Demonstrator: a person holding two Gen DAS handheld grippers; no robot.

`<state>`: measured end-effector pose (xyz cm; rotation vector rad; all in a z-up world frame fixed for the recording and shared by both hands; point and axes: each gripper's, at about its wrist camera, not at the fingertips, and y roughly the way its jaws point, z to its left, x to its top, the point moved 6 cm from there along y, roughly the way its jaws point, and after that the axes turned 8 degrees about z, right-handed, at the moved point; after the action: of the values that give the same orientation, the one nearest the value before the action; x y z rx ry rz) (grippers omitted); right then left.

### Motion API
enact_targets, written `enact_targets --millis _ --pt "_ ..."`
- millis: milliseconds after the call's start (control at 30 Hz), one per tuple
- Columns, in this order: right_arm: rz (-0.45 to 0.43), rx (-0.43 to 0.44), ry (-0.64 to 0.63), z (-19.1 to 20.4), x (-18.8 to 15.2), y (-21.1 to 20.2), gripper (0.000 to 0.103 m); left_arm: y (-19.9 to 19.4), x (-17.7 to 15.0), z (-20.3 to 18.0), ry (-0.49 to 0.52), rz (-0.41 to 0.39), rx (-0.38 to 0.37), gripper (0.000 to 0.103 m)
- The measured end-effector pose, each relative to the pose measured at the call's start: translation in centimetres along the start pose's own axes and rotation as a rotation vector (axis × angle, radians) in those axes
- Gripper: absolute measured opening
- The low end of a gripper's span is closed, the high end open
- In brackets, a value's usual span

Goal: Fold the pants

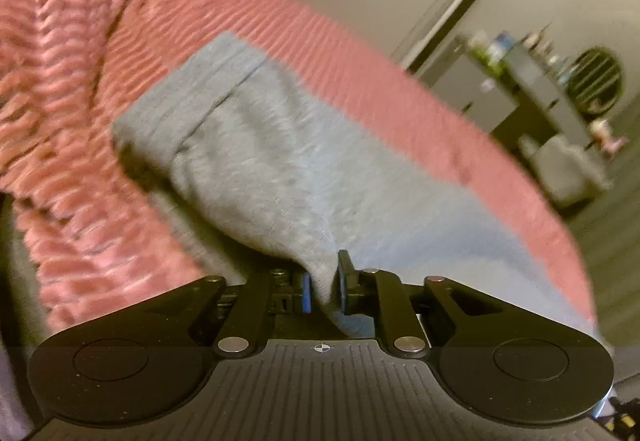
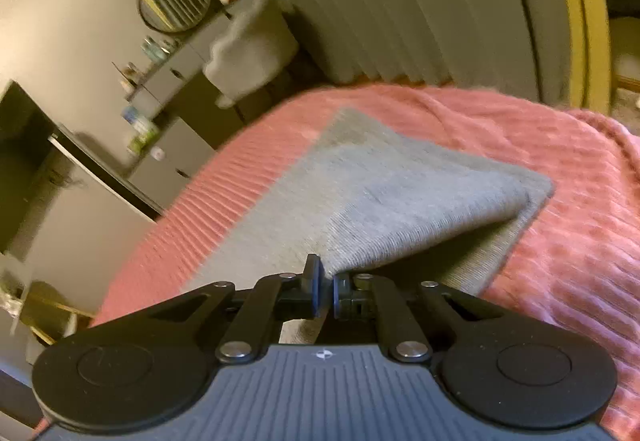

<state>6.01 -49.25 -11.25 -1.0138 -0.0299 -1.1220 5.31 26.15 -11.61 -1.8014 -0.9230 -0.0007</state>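
Observation:
Grey knit pants (image 1: 276, 161) lie partly folded on a pink ribbed blanket (image 1: 72, 81). In the left wrist view my left gripper (image 1: 323, 289) is shut on a bunched edge of the pants, and the cloth rises from the bed into its jaws. The right wrist view shows the same grey pants (image 2: 384, 201) with a top layer lifted off a flat lower layer. My right gripper (image 2: 327, 291) is shut on the near corner of that lifted layer. The pink blanket (image 2: 560, 241) spreads under everything.
The bed's edge runs along the right of the left wrist view. Beyond it stand a grey dresser (image 1: 532, 97) with small items and a round mirror (image 1: 596, 77). The right wrist view shows pleated curtains (image 2: 400, 1), the dresser (image 2: 176, 81) and a yellow frame (image 2: 580, 13).

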Motion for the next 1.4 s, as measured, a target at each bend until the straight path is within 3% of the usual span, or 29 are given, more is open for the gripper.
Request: enact_targets --millis 33,67,100,167,233,300,333,400,467,600,667,700,767,800,867,933,967,1033,1100,1167,1267,1333,1400 --pt "0.055 -0.047 0.01 -0.6 -0.2 0.9 0.012 0.6 -0.2 0.8 -0.02 0.033 0.057 0.029" --pt "0.108 -0.117 0.03 -1.5 -0.6 1.6 0.025 0.8 -0.2 1.3 -0.039 0.054 0.088 0.044" --pt "0.137 -0.169 0.047 -2.3 -0.9 1.8 0.031 0.5 -0.3 1.5 -0.053 0.055 0.1 0.049" --pt "0.108 -0.189 0.053 -2.9 -1.0 0.7 0.049 -1.1 -0.1 1.3 -0.039 0.03 0.153 0.056" --pt "0.065 -0.281 0.025 -2.6 -0.7 -0.9 0.067 -2.8 0.4 0.1 0.011 -0.015 0.221 0.056" --pt "-0.01 -0.363 -0.02 -1.3 -0.1 -2.6 0.069 -4.5 1.2 -1.9 0.076 -0.08 0.259 0.061" --pt "-0.056 -0.365 -0.051 -0.3 0.2 -3.4 0.07 -5.1 1.5 -3.0 0.104 -0.11 0.243 0.065" --pt "-0.12 -0.301 -0.121 3.0 0.1 -4.2 0.08 -5.4 2.4 -6.3 0.166 -0.177 0.138 0.073" --pt "-0.124 -0.197 -0.203 7.2 -1.1 -3.5 0.089 -4.1 3.2 -9.6 0.242 -0.167 0.076 0.075" --pt "-0.009 -0.025 -0.419 15.1 -6.8 1.3 0.093 0.3 4.3 -15.2 0.378 -0.115 0.053 0.066" --pt "0.042 0.0 -0.53 16.8 -10.4 4.4 0.094 2.8 4.9 -17.2 0.43 -0.089 0.088 0.059" --pt "0.081 -0.04 -0.592 17.0 -12.1 5.9 0.094 3.9 5.2 -18.0 0.456 -0.075 0.106 0.059" --pt "0.217 -0.238 -0.702 16.0 -14.0 9.4 0.095 5.8 5.6 -19.6 0.512 -0.057 0.137 0.037" --pt "0.225 -0.265 -0.7 15.5 -13.8 9.9 0.098 6.4 5.5 -20.2 0.537 -0.052 0.152 0.035" --pt "0.197 -0.194 -0.629 15.1 -12.8 9.6 0.103 7.3 5.7 -21.3 0.574 -0.064 0.13 0.033" --pt "0.188 -0.173 -0.596 15.0 -12.9 9.9 0.103 7.7 6.2 -22.5 0.552 -0.054 0.012 0.031" --pt "0.18 -0.177 -0.605 15.1 -13.0 10.2 0.103 7.6 6.5 -23.0 0.522 -0.035 -0.078 0.031" --pt "0.165 -0.208 -0.65 15.5 -13.4 10.8 0.103 8.0 6.8 -23.8 0.491 0.001 -0.182 0.032" --pt "0.15 -0.227 -0.686 15.6 -13.3 11.3 0.103 10.0 6.8 -23.7 0.486 0.093 -0.164 0.03" --pt "0.143 -0.222 -0.687 15.6 -13.4 11.3 0.103 12.4 6.5 -23.5 0.485 0.186 -0.126 0.017" --pt "0.138 -0.211 -0.678 15.6 -13.7 11.3 0.103 14.6 6.4 -22.7 0.446 0.232 -0.153 0.016" --pt "0.131 -0.216 -0.686 15.7 -13.7 11.4 0.103 15.3 7.1 -22.3 0.393 0.221 -0.181 0.01" --pt "0.126 -0.216 -0.691 15.8 -13.8 11.5 0.103 16.0 9.2 -22.4 0.392 0.104 -0.068 0.007"
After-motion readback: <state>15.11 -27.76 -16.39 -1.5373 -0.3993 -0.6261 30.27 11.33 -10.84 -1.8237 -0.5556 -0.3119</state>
